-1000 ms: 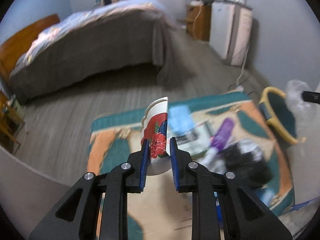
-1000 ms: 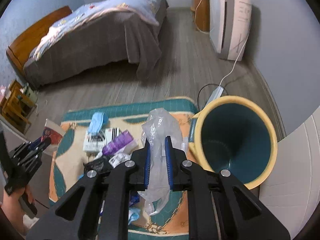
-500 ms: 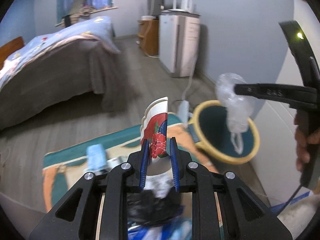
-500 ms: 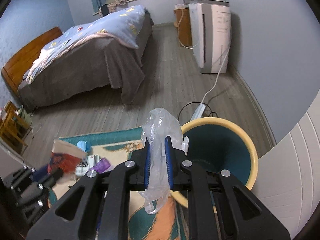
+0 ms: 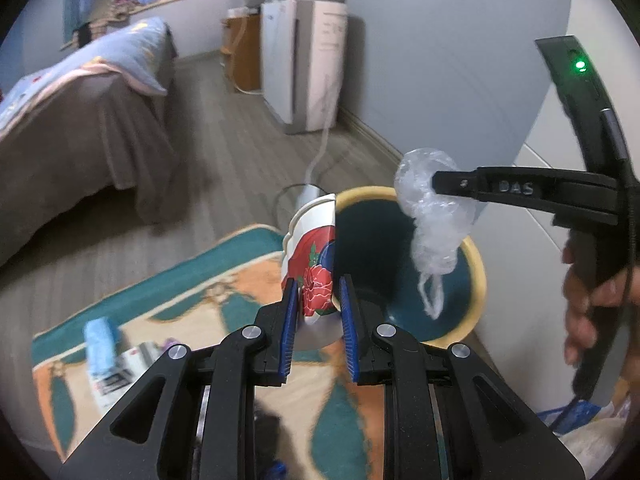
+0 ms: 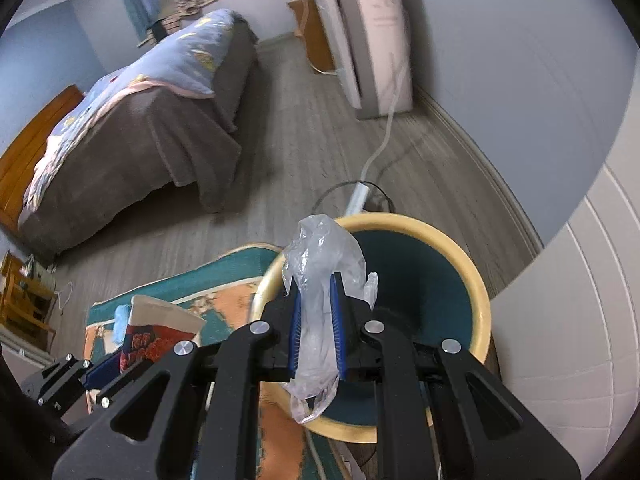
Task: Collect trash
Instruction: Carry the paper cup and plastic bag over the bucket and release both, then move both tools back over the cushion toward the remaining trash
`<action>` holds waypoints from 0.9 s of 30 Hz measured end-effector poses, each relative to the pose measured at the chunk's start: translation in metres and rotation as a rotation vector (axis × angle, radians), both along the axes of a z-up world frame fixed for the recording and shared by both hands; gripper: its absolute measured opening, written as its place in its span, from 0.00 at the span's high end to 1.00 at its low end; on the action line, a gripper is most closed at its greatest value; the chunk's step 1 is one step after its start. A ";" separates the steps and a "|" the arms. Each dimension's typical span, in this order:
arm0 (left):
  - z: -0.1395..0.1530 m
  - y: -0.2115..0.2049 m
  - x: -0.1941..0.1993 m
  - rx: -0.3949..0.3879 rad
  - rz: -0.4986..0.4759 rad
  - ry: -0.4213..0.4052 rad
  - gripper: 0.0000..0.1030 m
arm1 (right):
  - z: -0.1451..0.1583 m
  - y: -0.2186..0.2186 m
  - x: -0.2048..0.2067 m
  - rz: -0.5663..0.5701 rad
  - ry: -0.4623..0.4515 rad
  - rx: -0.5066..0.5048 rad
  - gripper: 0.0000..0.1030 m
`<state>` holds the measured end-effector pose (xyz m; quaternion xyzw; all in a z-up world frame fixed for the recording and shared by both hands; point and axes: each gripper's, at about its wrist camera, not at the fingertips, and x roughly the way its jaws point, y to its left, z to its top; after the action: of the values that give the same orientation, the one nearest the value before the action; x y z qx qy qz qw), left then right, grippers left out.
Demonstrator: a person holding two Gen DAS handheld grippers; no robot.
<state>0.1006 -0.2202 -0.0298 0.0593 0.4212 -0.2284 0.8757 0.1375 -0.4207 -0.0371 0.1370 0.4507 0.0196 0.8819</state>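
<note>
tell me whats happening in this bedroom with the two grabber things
A person is picking up trash with a gripper in each hand. The left gripper is shut on a flattened paper cup with a rose print. The right gripper is shut on a clear plastic bag, hanging over the open trash bin. More litter lies on the rug.

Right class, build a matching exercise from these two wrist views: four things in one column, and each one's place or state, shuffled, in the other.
1. paper cup
2. plastic bag
3. bin
4. blue item

A. lying on the rug
B. clamped in the left gripper
C. standing open beside the rug
D. clamped in the right gripper

Pairs: 1-B, 2-D, 3-C, 4-A
</note>
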 end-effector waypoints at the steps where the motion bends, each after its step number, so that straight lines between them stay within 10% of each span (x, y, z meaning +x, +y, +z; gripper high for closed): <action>1: -0.002 -0.009 0.001 -0.004 -0.022 0.005 0.79 | -0.005 -0.006 0.001 -0.014 0.013 0.005 0.87; 19: -0.043 -0.078 0.023 0.013 -0.102 0.008 0.75 | -0.023 -0.049 0.006 -0.165 0.039 -0.029 0.83; 24: -0.033 -0.068 0.018 0.003 -0.069 -0.043 0.23 | -0.017 -0.052 0.006 -0.186 0.016 -0.038 0.44; 27: -0.028 -0.062 0.016 0.024 -0.040 -0.072 0.08 | -0.012 -0.045 0.006 -0.159 0.001 -0.044 0.23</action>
<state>0.1163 -0.2823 -0.0580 0.0864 0.3907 -0.2384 0.8849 0.1438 -0.4654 -0.0495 0.1532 0.4392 -0.0607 0.8831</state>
